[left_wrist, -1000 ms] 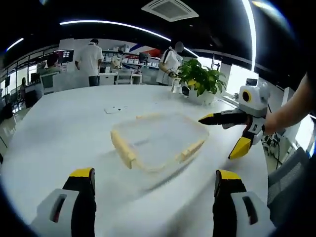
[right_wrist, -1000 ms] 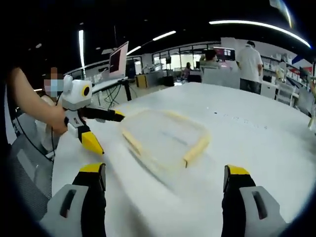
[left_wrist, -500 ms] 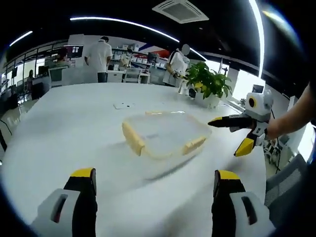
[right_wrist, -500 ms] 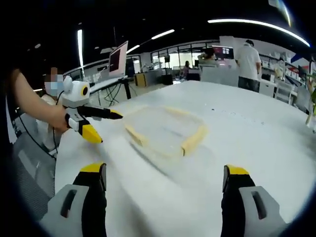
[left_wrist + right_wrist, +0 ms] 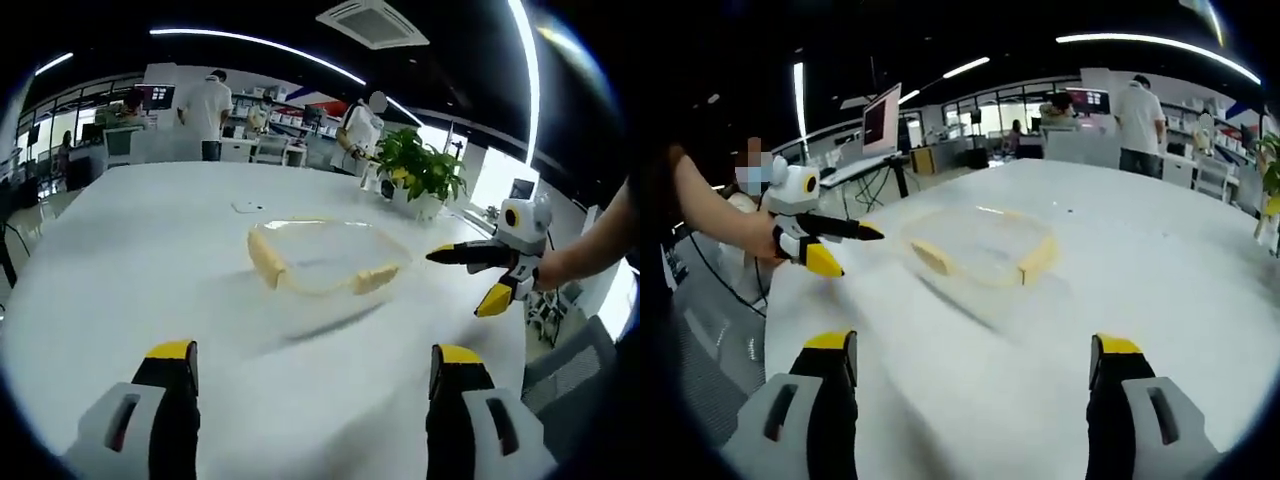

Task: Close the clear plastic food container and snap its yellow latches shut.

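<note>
We are holding both claws back from the clear plastic rectangular food container with yellow latches (image 5: 322,258), which is sitting out on the broad white desk (image 5: 120,270), well apart from either claw. In the left gripper view, the left claw (image 5: 312,375) is standing with its yellow-tipped jaws wide apart and gripping nothing; in the right gripper view, the right claw (image 5: 971,368) is likewise spread and empty. Each claw is also appearing in the other's view, at the container's side, jaws parted. We are judging this to be the approach step: the latches are looking splayed outward along the container's long sides, so nothing seems snapped yet, and whether the lid is already seated flat we cannot tell through the blur. The next move is calling for bringing both claws in from opposite sides, steadying the box with 1 and pressing a latch (image 5: 1037,262) inward with the other. Beyond the container, a small flat pale item (image 5: 247,207) is lying on the desk, and a leafy green potted plant (image 5: 418,172) is standing near the desk's far edge; people are standing in the office behind. Nothing is lying between the claws and the container, though the smooth desk may be letting the light box slide when pushed.
</note>
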The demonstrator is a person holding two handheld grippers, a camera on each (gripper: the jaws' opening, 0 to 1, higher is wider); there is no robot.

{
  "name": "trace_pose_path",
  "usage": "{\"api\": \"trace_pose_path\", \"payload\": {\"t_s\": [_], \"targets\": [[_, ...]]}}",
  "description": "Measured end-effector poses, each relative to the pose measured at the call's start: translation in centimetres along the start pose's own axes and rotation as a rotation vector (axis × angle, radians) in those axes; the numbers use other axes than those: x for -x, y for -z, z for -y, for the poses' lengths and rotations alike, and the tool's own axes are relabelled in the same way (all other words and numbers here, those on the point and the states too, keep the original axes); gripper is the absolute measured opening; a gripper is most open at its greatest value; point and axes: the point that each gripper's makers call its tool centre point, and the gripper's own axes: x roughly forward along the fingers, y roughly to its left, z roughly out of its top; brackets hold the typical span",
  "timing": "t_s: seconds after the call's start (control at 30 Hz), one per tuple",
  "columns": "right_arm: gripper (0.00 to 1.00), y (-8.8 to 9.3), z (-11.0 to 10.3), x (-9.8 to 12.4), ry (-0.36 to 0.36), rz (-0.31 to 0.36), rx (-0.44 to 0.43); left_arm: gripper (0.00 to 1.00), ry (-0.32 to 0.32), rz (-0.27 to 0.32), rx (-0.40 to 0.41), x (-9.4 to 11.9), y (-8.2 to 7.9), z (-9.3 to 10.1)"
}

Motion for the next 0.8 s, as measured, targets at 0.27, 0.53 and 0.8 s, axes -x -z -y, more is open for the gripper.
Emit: {"api": "trace_pose_path", "payload": {"t_s": [0.27, 0.53, 0.8], "targets": [[0.95, 0.5, -0.8, 1.4, 0.004, 0.013, -0.027, 0.92, -0.002, -0.005, 0.005, 1.2, 0.8, 0.3], [0.94, 1.1, -1.9, 2.8, -0.001, 0.003, -0.045, 0.91, 0.006, -0.011, 0.037, 2.6, 1.9, 1.0], [0.93, 0.9, -2.9, 3.8, 0.016, 0.021, -0.069, 0.90, -0.001, -0.005, 0.044, 4.1, 2.0, 1.0]]}}
